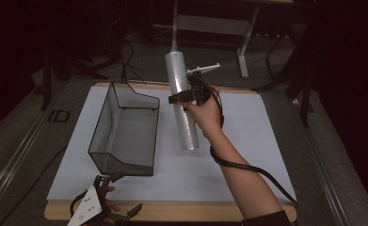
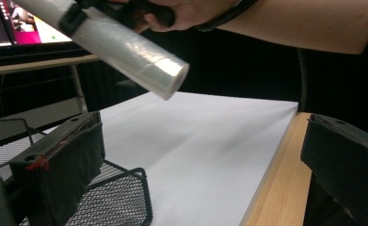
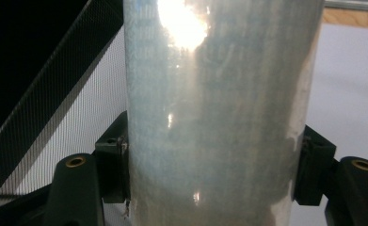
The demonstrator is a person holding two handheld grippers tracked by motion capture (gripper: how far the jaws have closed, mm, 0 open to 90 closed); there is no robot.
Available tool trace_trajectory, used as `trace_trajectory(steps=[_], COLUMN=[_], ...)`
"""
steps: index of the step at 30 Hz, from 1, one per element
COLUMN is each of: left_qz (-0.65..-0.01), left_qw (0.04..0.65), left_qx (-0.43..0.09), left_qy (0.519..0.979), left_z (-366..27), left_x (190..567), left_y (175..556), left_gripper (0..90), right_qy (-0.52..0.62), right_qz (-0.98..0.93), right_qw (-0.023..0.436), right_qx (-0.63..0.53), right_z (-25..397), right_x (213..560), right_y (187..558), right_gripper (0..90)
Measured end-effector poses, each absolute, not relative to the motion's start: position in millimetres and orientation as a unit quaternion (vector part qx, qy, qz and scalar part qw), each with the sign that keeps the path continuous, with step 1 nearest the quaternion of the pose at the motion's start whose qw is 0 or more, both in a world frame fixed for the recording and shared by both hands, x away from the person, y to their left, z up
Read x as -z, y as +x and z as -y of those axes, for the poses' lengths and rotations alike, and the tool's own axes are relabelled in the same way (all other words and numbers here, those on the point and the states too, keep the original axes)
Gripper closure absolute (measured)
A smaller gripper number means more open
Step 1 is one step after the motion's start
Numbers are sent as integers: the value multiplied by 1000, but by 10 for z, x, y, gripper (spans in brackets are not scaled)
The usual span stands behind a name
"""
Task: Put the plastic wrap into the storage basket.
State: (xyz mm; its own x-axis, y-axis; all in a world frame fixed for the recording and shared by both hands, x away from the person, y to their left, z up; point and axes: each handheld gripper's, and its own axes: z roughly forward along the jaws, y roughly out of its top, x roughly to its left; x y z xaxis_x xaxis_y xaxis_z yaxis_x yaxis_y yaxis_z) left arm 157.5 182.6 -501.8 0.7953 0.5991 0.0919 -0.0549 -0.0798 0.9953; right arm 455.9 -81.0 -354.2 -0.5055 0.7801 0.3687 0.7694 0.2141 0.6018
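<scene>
Holding: the right gripper pinches a roll of clear plastic wrap around its middle, one jaw pressed to each side of it, as the right gripper view shows.
Roll position: lifted clear of the white mat, tilted with its upper end leaning away from the person, just to the right of the basket; in the left gripper view it hangs above the mat.
Basket: a black wire mesh basket stands on the left part of the mat, apart from the roll.
Left gripper: it sits low at the near table edge, jaws spread wide with nothing between them, just in front of the basket's near corner.
Table: a wooden edge shows beneath the mat.
</scene>
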Motion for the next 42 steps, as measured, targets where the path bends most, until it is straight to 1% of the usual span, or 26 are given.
trace_trajectory(steps=[10, 15, 19, 26, 28, 34, 37, 42], left_qz=[-193, -188, -188, -186, -185, -184, -184, -183], left_qw=[653, 652, 652, 653, 653, 653, 651, 652], left_qx=[-247, -248, -246, -247, -247, -246, -246, -248], left_qy=[690, 691, 692, 692, 691, 693, 694, 692], left_z=[-1817, -1809, -1811, -1816, -1817, -1816, -1818, -1818], left_x=[5020, 5016, 5018, 5016, 5015, 5018, 5020, 5015], left_y=[1553, 1539, 1543, 1538, 1536, 1539, 1544, 1540], left_gripper=[6, 6, 6, 6, 6, 6, 6, 6], right_qy=[516, 525, 530, 519, 513, 532, 543, 547], right_qz=[-739, -720, -710, -690, -695, -682, -678, -688], right_qw=[-8, 7, 5, -37, -32, -40, -55, -61], right_qx=[-433, -454, -464, -502, -502, -500, -492, -473], right_z=[495, 340, 208, 7, -58, -138, -148, -220], right_x=[3623, 3716, 3811, 4060, 4135, 4374, 4477, 4574], right_y=[4617, 4626, 4625, 4612, 4590, 4529, 4496, 4406], right_gripper=[324, 324, 324, 324, 324, 323, 324, 324])
